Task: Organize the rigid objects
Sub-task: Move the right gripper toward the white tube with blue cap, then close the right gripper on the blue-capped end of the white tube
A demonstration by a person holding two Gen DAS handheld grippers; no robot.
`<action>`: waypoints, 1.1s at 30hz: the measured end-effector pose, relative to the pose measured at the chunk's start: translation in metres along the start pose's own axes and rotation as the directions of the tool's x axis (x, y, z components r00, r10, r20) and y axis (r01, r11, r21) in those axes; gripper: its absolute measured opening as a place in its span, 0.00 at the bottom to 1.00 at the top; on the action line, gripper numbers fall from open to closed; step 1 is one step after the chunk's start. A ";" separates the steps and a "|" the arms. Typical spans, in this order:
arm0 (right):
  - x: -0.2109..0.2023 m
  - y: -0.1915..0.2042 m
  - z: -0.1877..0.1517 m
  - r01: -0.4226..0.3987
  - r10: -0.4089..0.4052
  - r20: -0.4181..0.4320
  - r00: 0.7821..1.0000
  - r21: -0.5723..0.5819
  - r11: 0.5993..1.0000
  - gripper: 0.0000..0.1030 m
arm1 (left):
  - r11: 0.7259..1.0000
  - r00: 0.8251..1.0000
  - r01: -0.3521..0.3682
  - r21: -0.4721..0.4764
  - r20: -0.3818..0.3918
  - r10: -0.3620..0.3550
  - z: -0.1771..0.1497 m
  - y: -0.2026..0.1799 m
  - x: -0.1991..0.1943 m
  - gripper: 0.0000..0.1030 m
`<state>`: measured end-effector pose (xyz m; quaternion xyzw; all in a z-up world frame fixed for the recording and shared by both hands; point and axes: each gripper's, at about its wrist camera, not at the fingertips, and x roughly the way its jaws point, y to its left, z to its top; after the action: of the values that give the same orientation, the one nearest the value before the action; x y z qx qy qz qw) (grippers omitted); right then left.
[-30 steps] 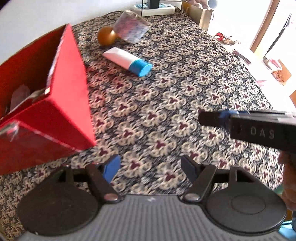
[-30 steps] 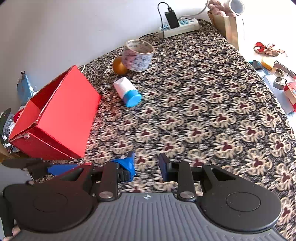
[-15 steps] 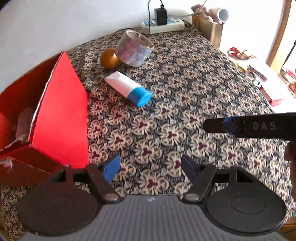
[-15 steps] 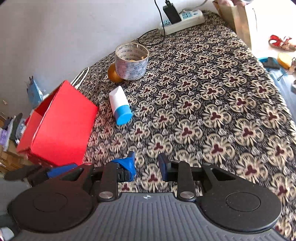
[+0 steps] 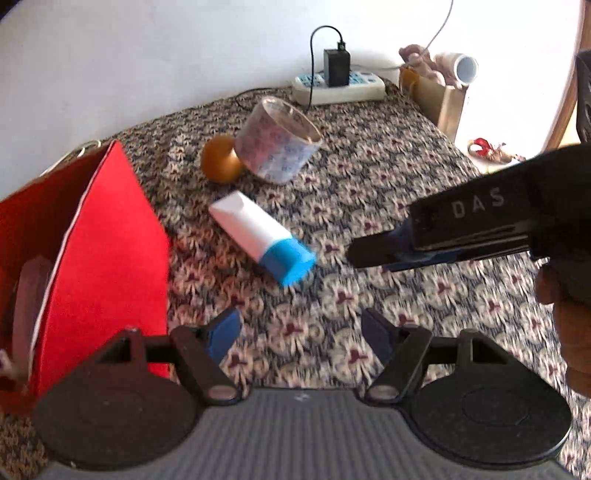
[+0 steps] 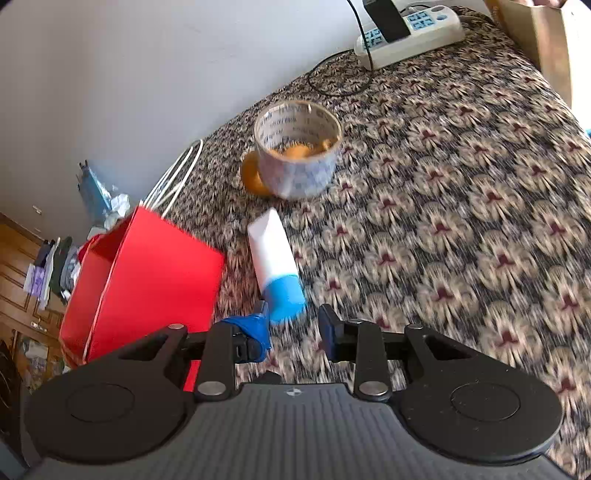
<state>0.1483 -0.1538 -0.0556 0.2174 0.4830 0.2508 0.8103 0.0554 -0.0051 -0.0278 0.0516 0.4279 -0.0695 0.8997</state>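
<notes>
A white tube with a blue cap [image 5: 258, 236] [image 6: 275, 266] lies on the patterned tablecloth. Behind it stand a wide roll of printed tape [image 5: 277, 144] [image 6: 299, 147] and an orange ball [image 5: 219, 158] [image 6: 251, 177]. A red paper bag [image 5: 99, 258] [image 6: 147, 280] lies open at the left. My left gripper [image 5: 301, 334] is open and empty, short of the tube. My right gripper [image 6: 293, 330] is open, its tips just in front of the tube's blue cap, not touching it. From the right of the left wrist view, the right gripper's fingers [image 5: 380, 251] reach toward the cap.
A white power strip [image 5: 340, 86] [image 6: 406, 35] with a black charger and cord lies at the table's far edge by the wall. A brown paper bag [image 5: 439, 99] stands at the far right corner. A hand [image 5: 569, 325] holds the right gripper.
Both grippers have moved forward over the table toward the tube. The tube, tape and ball look larger and nearer; the right gripper's tips now sit just before the blue cap.
</notes>
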 end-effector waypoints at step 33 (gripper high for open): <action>0.088 -0.007 0.036 -0.136 0.147 -0.138 0.979 0.091 0.987 0.11 | 0.996 0.998 0.031 -0.086 -0.044 -0.035 0.037 0.035 0.080 0.57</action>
<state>0.2175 -0.1086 -0.1031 0.2651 0.5334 0.3030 0.7439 0.1397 0.0173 -0.0652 0.0074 0.4518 -0.0648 0.8897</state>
